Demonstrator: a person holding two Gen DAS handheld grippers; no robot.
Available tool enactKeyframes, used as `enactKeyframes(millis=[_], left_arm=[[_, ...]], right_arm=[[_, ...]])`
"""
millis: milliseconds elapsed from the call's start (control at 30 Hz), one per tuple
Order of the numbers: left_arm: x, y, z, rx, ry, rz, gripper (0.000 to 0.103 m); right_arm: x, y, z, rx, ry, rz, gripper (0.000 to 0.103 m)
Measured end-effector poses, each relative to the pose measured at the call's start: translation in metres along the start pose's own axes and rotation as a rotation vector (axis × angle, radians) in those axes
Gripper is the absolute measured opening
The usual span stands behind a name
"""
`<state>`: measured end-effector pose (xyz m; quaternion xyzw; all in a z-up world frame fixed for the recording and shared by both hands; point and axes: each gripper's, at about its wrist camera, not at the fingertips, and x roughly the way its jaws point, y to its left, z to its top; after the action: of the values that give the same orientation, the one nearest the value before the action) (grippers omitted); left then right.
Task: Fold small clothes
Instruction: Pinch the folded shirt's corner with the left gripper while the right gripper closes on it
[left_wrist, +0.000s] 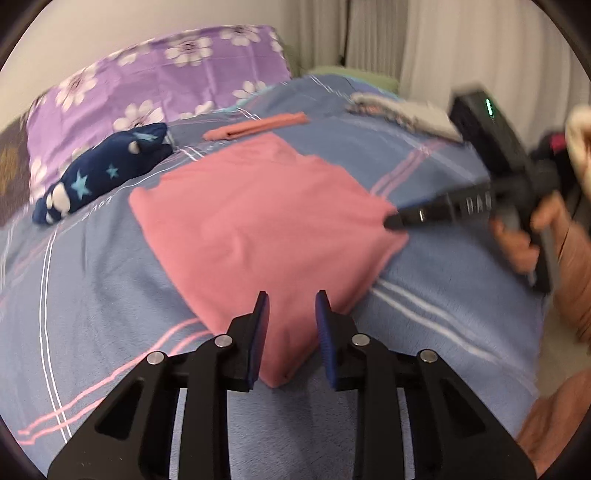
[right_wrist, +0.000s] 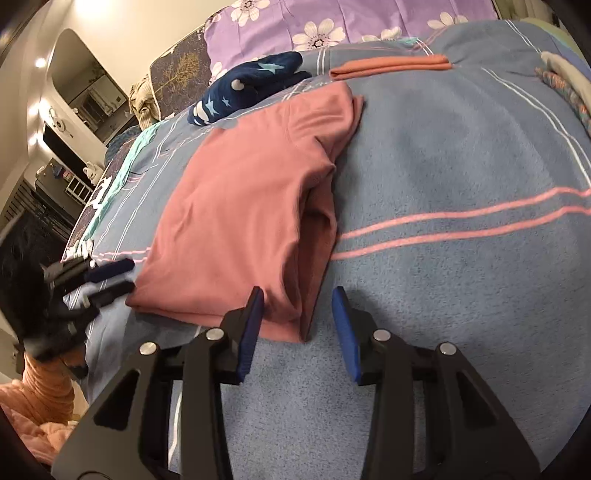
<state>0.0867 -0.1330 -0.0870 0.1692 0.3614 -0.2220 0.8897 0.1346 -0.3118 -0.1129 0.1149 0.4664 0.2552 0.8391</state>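
Note:
A pink folded garment (left_wrist: 258, 221) lies flat on the blue striped blanket (left_wrist: 92, 295). My left gripper (left_wrist: 291, 306) stands over its near corner; the cloth shows between the blue pads, which do not press on it. In the right wrist view the same garment (right_wrist: 240, 206) has its folded edge facing me. One corner lies between the pads of my right gripper (right_wrist: 299, 306), close to the left pad, and the jaws stand apart. The right gripper (left_wrist: 391, 221) touches the garment's right corner in the left wrist view. The left gripper (right_wrist: 127, 275) sits at the garment's left corner.
A navy star-print piece (left_wrist: 99, 177) and a narrow folded orange piece (left_wrist: 255, 127) lie beyond the garment. A purple floral pillow (left_wrist: 155, 81) is at the bed's head. A patterned clothes pile (left_wrist: 402, 110) lies far right. A hand (left_wrist: 517, 243) holds the right gripper.

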Motion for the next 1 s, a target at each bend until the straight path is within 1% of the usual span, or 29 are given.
enactKeyframes(millis=[33,67,100,133,200,233,267,300,333,367,433,533,600,667,733,800,900,933,967,1000], left_arm=[[0.006,-0.004,-0.001,0.018,0.013,0.003,0.028],[0.01,-0.007,0.0,0.03,0.019,0.003,0.031],[0.013,-0.012,-0.001,0.049,0.023,0.002,0.033],[0.014,-0.014,-0.002,0.061,0.024,0.001,0.038],[0.015,-0.021,-0.003,0.098,0.017,-0.008,0.039],[0.014,-0.023,-0.004,0.113,0.014,0.0,0.039],[0.015,-0.023,-0.005,0.127,0.016,0.028,0.036],[0.015,-0.02,-0.005,0.126,0.022,0.04,0.029],[0.016,-0.017,-0.006,0.114,0.028,0.037,0.011],[0.015,-0.009,-0.006,0.076,0.034,0.017,0.007],[0.009,-0.004,-0.008,0.046,0.023,-0.004,0.006],[0.0,-0.014,-0.013,0.102,0.013,0.023,0.003],[-0.005,-0.019,-0.016,0.139,0.02,0.035,0.003],[-0.007,-0.017,-0.02,0.144,0.034,0.015,0.002],[-0.006,-0.014,-0.023,0.137,0.046,-0.006,0.002],[-0.007,-0.012,-0.027,0.134,0.049,-0.031,0.002],[-0.014,-0.01,-0.028,0.12,0.032,-0.037,0.003],[-0.017,-0.008,-0.026,0.11,0.023,-0.039,0.006],[-0.021,-0.004,-0.023,0.089,0.005,-0.037,0.014],[-0.025,0.0,-0.019,0.069,-0.013,-0.034,0.02]], right_arm=[[0.0,0.001,0.001,0.004,0.0,0.016,0.006],[-0.001,0.001,0.002,0.015,-0.01,0.019,0.004],[-0.006,0.002,0.004,0.027,-0.032,0.027,0.003],[-0.012,0.002,0.006,0.04,-0.049,0.05,0.003],[-0.028,0.002,0.009,0.079,-0.092,0.127,0.002],[-0.034,0.004,0.009,0.082,-0.101,0.141,0.002],[-0.038,0.006,0.009,0.074,-0.106,0.134,0.002],[-0.04,0.009,0.008,0.06,-0.098,0.112,0.002],[-0.039,0.01,0.006,0.054,-0.085,0.092,0.002],[-0.036,0.01,0.003,0.053,-0.072,0.073,0.002],[-0.023,0.004,-0.003,0.071,-0.036,0.051,0.002],[-0.015,-0.002,-0.007,0.115,-0.015,0.067,0.002],[-0.019,0.0,-0.009,0.113,-0.029,0.082,0.002],[-0.024,0.004,-0.012,0.097,-0.041,0.086,0.002],[-0.019,0.004,-0.014,0.082,-0.023,0.057,0.002],[-0.003,-0.003,-0.018,0.105,0.03,0.026,0.002],[-0.003,0.0,-0.017,0.086,0.023,0.012,0.003],[-0.006,0.002,-0.015,0.08,0.022,0.008,0.005],[-0.012,0.004,-0.011,0.069,0.011,0.0,0.009],[-0.017,0.005,-0.009,0.058,-0.009,-0.009,0.01]])
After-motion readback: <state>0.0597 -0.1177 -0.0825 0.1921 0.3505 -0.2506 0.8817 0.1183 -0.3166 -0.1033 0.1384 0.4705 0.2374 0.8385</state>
